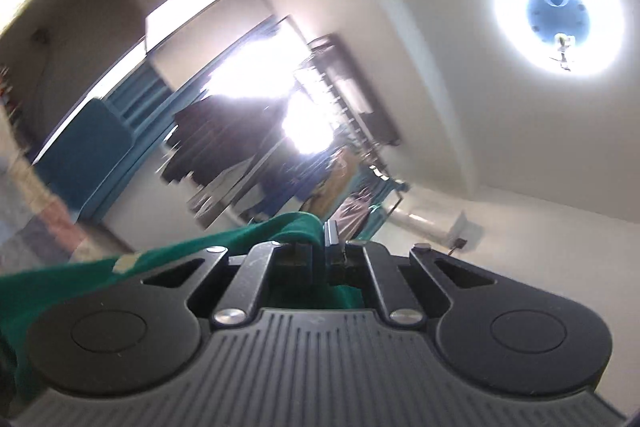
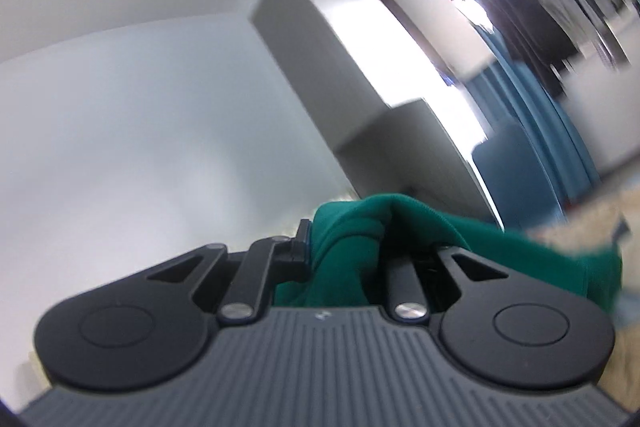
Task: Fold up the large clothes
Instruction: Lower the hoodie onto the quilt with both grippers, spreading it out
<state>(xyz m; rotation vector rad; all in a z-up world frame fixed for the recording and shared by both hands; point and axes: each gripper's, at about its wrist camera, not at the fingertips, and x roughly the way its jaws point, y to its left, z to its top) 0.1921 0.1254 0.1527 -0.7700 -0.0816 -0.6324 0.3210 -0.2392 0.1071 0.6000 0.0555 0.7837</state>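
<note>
Green garment [image 1: 60, 279] pinched in left tool [image 1: 320, 243]; right tool [image 2: 344, 247] clamps a thicker fold of it.

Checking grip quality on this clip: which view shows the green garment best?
The right wrist view: the green garment bunches thickly between the right hand-held gripper, folds visible. The left wrist view shows only a thin pinched edge trailing left, partly blurred.

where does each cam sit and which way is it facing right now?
Left wrist: on the left gripper, tilted up at ceiling lamp and bright window; own fingers pinch green garment.
Right wrist: on the right gripper, facing up at white wall; fingers clamp the garment.
Shared: green garment, blue curtains.
</note>
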